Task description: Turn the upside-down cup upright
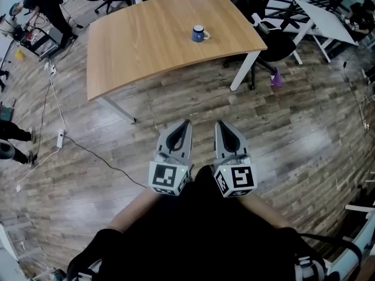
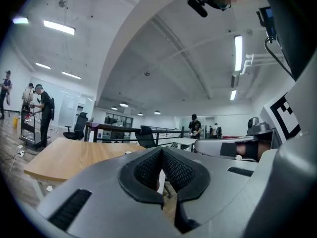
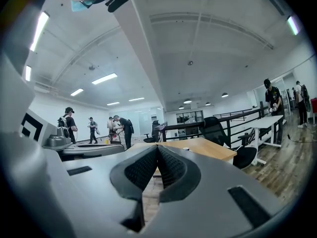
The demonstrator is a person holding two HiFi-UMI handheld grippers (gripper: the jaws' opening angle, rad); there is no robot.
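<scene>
So both claws are just held out level in front of the person's body, side by side over the wood floor (image 1: 293,133), well short of the worktop (image 1: 135,45). The left claw (image 1: 186,122) is pinched fully closed, its ribbed pads meeting at the tip with nothing between them. Same for the right claw (image 1: 220,123): closed tight and empty.

The cup (image 1: 200,34) is blue with a handle sticking out to the right. It stands alone in the right-hand part of the worktop, closer to the right edge than the left and roughly midway between the far and near edges. Honestly it's too small to tell which way up it is.

A black office chair (image 1: 275,45) is parked just off the worktop's near right corner, and a cable (image 1: 88,151) snakes across the floor off the left end.
</scene>
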